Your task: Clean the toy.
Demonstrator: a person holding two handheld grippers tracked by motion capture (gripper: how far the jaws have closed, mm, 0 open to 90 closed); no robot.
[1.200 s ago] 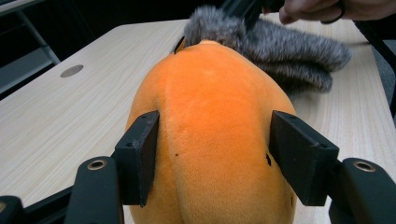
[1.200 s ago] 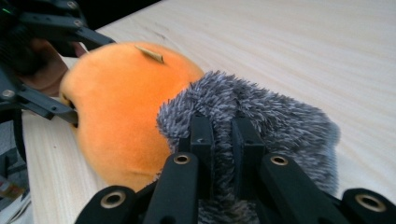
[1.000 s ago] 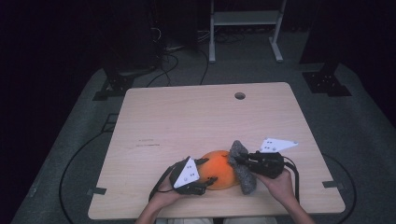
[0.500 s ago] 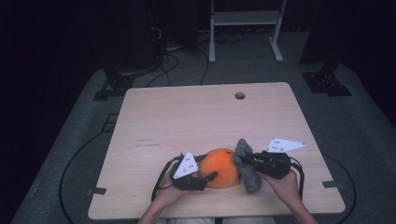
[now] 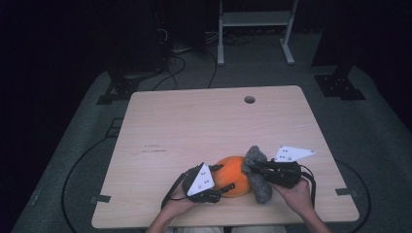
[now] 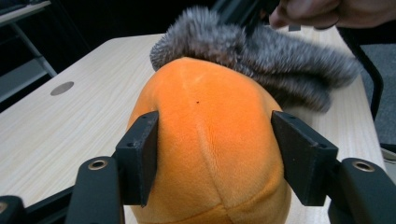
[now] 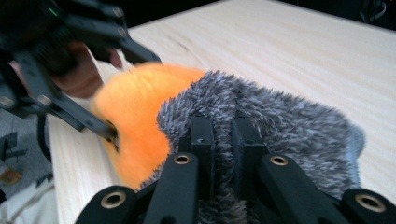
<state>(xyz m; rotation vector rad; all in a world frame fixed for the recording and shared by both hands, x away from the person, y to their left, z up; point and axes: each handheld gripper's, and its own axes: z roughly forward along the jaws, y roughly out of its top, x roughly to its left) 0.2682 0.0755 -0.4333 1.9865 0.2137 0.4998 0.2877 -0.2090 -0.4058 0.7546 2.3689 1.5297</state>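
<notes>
Since the earlier frames, both hands have drawn back a little toward the near edge of the pale wooden table [image 5: 194, 121], and the rounded orange plush toy [image 5: 233, 175] with its fuzzy grey fur piece [image 5: 256, 175] has come with them. The left hand-held gripper [image 5: 222, 178] has just been closing, and the orange plush now sits between its two black jaws; in the left gripper view the pads [image 6: 138, 156] press into the toy's sides, so it is clamped on the plush body. The right hand-held gripper [image 5: 258, 167] has its jaws close together, pinched on the grey fur, which bulges around them in the right gripper view.

In the high view the orange body lies near the table's front edge, slightly right of centre. Its long axis runs roughly left to right between the two grippers, with the grey fur at its right end. That fur strip runs across the axis, from the far side toward the near edge, and touches the orange body.

On the table's far side there is a small round hole [image 5: 249, 99]. Around it lies a grey carpeted floor [image 5: 68, 145] with black cables [image 5: 187, 65], a white metal stand [image 5: 255, 22] and dark equipment bases in a dim room.
</notes>
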